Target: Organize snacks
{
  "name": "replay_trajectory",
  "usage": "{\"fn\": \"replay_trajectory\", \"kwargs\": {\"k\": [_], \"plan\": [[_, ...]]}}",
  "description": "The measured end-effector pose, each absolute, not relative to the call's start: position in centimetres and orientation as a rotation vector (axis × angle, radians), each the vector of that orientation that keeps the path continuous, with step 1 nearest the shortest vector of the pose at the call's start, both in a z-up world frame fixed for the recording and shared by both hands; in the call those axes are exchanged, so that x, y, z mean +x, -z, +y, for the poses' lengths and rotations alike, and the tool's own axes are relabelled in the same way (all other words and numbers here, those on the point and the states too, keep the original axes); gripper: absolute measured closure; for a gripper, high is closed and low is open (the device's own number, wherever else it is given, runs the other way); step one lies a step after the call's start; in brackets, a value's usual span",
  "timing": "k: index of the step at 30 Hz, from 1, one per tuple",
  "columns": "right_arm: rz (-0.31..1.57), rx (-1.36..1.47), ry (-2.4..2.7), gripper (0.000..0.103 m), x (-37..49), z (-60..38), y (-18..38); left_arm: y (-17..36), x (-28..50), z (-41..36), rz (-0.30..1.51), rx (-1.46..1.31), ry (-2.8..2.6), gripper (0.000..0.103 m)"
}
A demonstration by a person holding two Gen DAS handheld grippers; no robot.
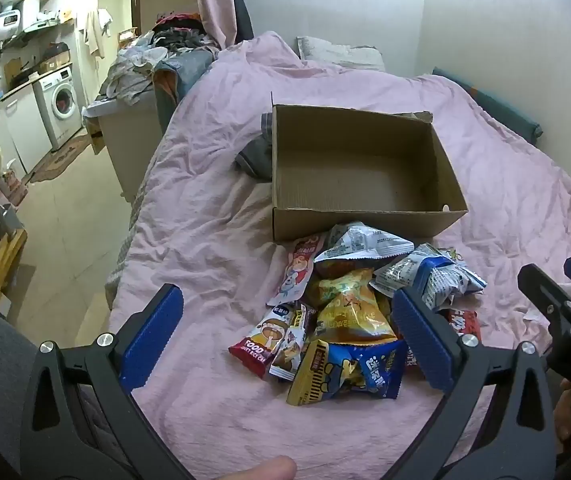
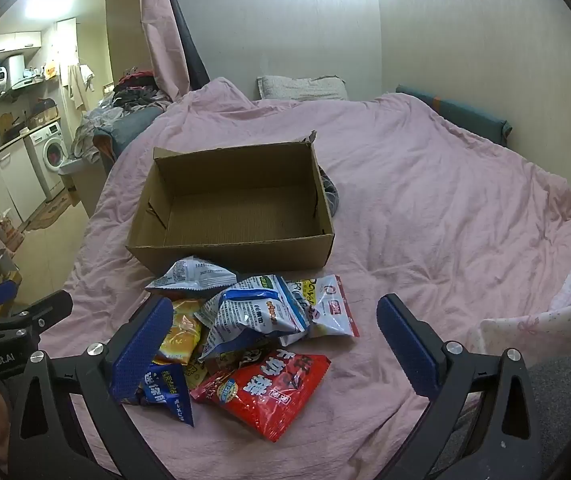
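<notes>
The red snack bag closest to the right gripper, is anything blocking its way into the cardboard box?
Partly. The red snack bag lies nearest the open right gripper, but other packets lie between it and the cardboard box. The box is open-topped and empty, so lifting the bag over them should clear.

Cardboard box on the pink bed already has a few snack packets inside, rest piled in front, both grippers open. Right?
Not quite: the cardboard box is empty, as the right wrist view shows. All snack packets lie piled in front of it on the pink bed, and the left gripper and right gripper are open.
</notes>
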State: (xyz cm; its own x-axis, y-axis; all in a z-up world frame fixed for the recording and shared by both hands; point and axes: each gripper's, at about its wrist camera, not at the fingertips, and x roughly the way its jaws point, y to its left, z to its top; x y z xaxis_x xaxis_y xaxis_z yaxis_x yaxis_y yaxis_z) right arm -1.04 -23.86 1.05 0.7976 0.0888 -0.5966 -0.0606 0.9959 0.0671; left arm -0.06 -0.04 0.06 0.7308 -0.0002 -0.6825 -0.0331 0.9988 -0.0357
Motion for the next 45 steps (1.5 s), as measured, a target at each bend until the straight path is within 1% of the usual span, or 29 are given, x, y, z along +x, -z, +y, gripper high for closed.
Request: {"fn": "replay_trajectory", "kwargs": {"k": [45], "plan": [[0.647, 0.045, -0.079, 0.0, -0.79, -23.98, -0.83, 0.39, 0.12, -0.04, 0.77, -0.057, -0.011, 0.0]]}}
